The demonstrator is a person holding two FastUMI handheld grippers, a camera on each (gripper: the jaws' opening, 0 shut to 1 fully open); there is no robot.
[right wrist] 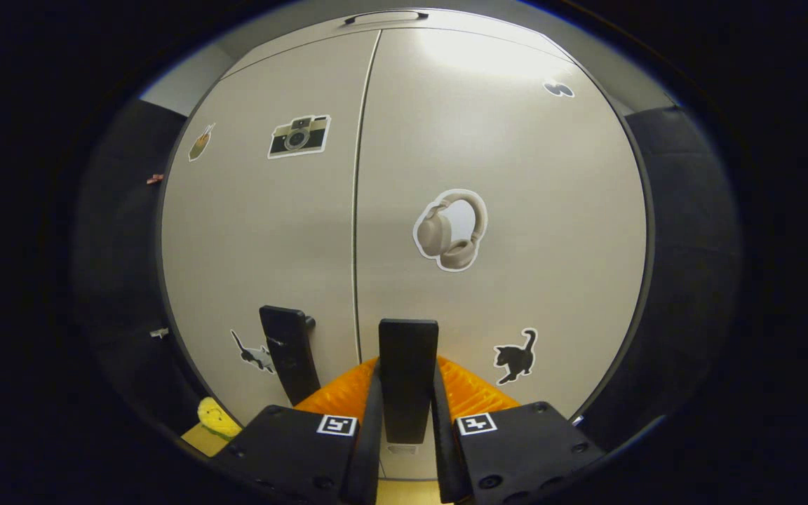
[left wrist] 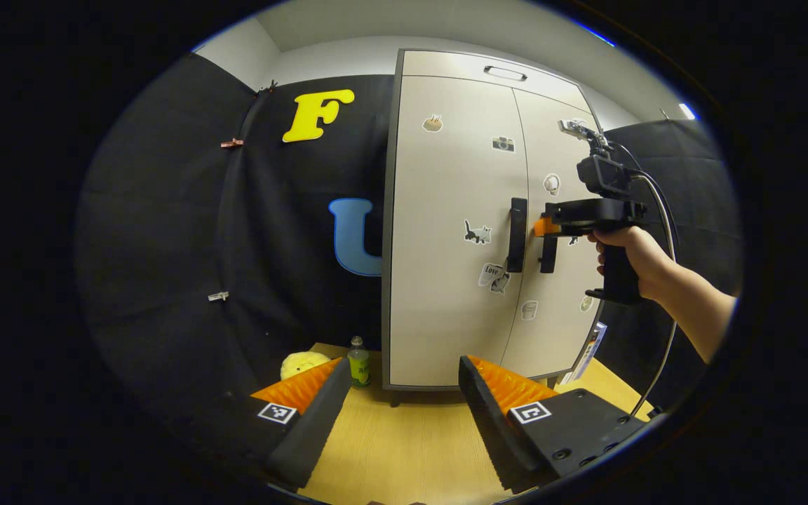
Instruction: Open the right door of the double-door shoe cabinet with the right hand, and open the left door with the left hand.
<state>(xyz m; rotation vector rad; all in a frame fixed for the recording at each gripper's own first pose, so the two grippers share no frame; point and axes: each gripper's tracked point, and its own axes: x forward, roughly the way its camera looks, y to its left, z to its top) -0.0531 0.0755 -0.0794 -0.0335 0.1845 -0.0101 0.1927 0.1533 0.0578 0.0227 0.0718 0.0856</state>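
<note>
Your right gripper (right wrist: 407, 414): fingers pinched on the right door handle (right wrist: 407, 379) at 6 o'clock in the right gripper view. Your left gripper (left wrist: 404, 414): fingers spread wide, holding nothing, above the surface (left wrist: 404, 449). Shoe cabinet (left wrist: 460, 231) at 12 o'clock, doors closed. One sticker (left wrist: 494, 277) reads "Love".

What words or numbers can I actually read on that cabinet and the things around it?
"Love": on a sticker low on the left door.
Green bottle, its label: too small to read.
Booklet propped beside the cabinet: print too blurred to read.
The other stickers are pictures without words.
</note>
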